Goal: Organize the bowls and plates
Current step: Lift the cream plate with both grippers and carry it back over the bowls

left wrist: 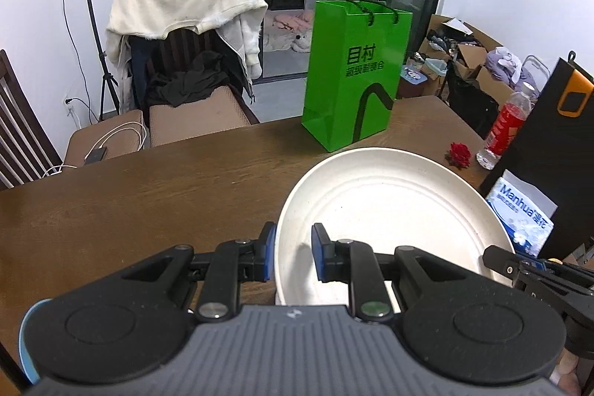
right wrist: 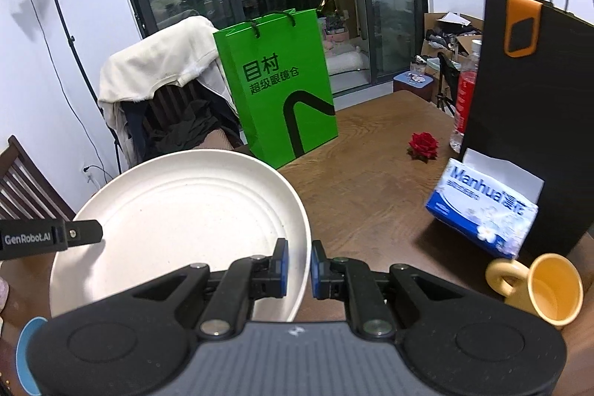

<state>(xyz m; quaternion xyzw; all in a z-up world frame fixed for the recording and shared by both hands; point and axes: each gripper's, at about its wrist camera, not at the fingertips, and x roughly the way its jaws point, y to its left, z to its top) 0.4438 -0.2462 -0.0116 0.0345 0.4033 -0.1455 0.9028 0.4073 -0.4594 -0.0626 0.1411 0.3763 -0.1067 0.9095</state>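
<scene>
Both tongs clamp one white plate (left wrist: 386,210) by opposite rims: left tongs (left wrist: 293,253) at the lower-centre edge in the left wrist view, right tongs (right wrist: 299,268) at the plate's right rim. The plate hangs above the table (left wrist: 148,195). Risk: thin rim grips; uneven hand motion could twist it loose, or clip the green bag (right wrist: 278,88) or yellow mug (right wrist: 538,288).

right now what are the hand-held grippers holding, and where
Both grip the round cream plate by its rim: left hand-held gripper on its left edge, right hand-held gripper on its right edge.
</scene>
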